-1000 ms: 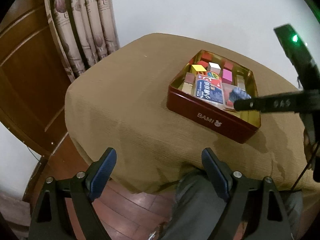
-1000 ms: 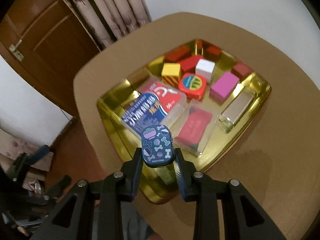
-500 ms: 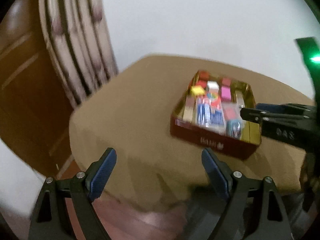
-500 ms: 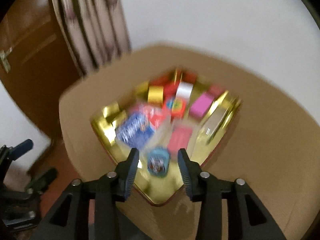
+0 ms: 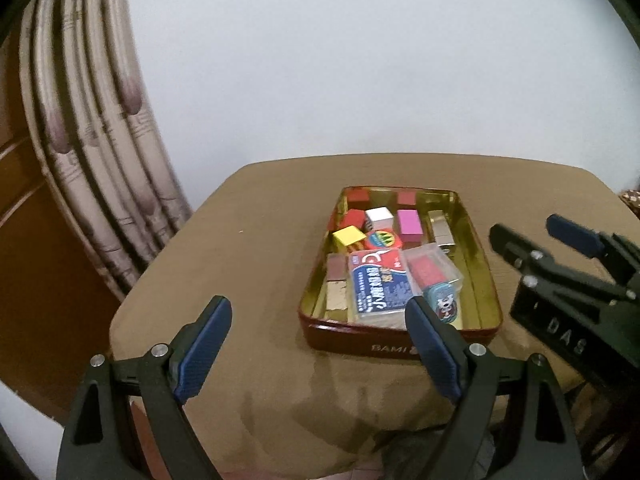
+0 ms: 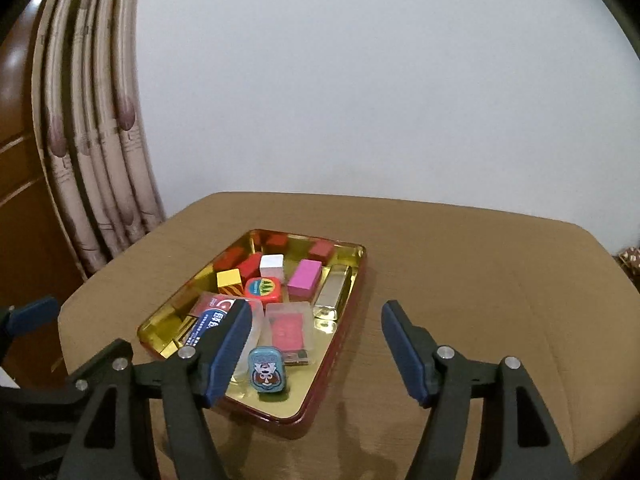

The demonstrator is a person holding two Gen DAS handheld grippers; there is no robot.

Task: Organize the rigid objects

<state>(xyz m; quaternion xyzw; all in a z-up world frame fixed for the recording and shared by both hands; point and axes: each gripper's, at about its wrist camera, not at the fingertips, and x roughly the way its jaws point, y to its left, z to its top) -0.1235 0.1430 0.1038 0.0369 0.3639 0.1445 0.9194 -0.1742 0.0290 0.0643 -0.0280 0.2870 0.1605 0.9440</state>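
Brown-clothed table [image 6: 460, 264] against white wall [image 6: 360, 80], curtain [image 6: 92, 140] at left; left gripper [image 5: 320, 344] and right gripper [image 6: 316, 350] both apart, right just widened, nothing held.

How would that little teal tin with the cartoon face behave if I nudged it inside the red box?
The little teal tin looks rigid with rounded corners, so it would probably slide, not roll. The gold floor of the red box looks glossy, likely slippery. It seems small and light.
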